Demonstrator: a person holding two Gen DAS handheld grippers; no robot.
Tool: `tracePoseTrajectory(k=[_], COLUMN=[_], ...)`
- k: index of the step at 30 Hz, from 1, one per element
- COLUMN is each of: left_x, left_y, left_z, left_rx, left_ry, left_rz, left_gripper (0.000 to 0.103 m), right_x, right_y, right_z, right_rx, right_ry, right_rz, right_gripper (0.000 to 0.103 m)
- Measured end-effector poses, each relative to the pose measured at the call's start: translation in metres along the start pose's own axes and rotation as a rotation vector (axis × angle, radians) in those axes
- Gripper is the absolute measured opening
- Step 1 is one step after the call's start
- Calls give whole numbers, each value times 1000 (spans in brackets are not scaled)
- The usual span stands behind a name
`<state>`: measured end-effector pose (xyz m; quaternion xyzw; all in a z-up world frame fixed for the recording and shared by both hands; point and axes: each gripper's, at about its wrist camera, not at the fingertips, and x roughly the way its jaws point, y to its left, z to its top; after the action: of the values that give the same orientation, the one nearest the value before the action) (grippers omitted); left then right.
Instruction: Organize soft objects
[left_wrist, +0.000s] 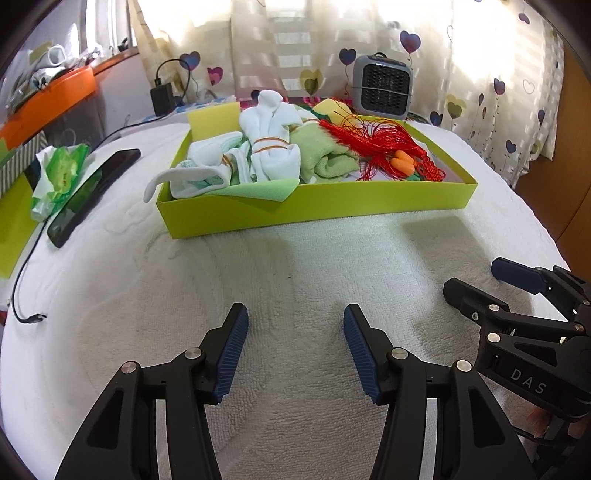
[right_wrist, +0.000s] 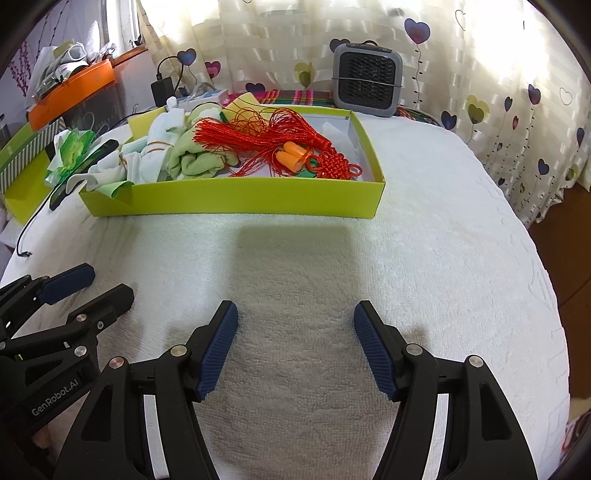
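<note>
In the shallow lime-green cardboard box (left_wrist: 317, 208) on the white terry-covered surface (left_wrist: 295, 280), lying piled together, well ahead of both tools. At the box's left end, sprawling over the rim: white cotton socks bundled with orange rubber bands (left_wrist: 271, 142), likely feather-light and floppy, probably best pinched at the banded waist, where the cloth is bunched firm. Beside them, resting folded: a pale green knitted cloth (left_wrist: 325, 157), soft and thick, seeming to want a grip on the rolled edge rather than on a loose corner. Further right, spreading across the cloth: a red silk tassel with a woven knot (right_wrist: 295, 142), slippery-looking and prone to tangling, so likely better taken at the knot than at the strands. Touching its threads: two orange foam earplugs (right_wrist: 291, 155), tiny, squashy, apt to squirt out of ribbed pads.

Hovering over the bare surface: the left tool (left_wrist: 295, 350), released, nothing between its blue pads. Alongside it on the right: the right tool (right_wrist: 295, 347), likewise spread and empty.

Reading "DAS" on the right tool's body in the left view, and "GenRobot.AI" on the left tool's body in the right view.
</note>
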<state>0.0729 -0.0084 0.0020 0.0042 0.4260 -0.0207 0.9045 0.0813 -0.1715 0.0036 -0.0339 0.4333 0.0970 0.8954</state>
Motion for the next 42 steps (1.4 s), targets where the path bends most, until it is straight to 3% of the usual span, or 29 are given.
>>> tracePoseTrajectory(k=[42], left_x=[1], left_y=[-1], left_z=[0], left_rx=[0], left_ry=[-1], left_rz=[0], left_gripper=[54], right_x=[0], right_y=[-1], right_z=[0], right_rx=[1], right_ry=[0], right_rz=[1], right_gripper=[68])
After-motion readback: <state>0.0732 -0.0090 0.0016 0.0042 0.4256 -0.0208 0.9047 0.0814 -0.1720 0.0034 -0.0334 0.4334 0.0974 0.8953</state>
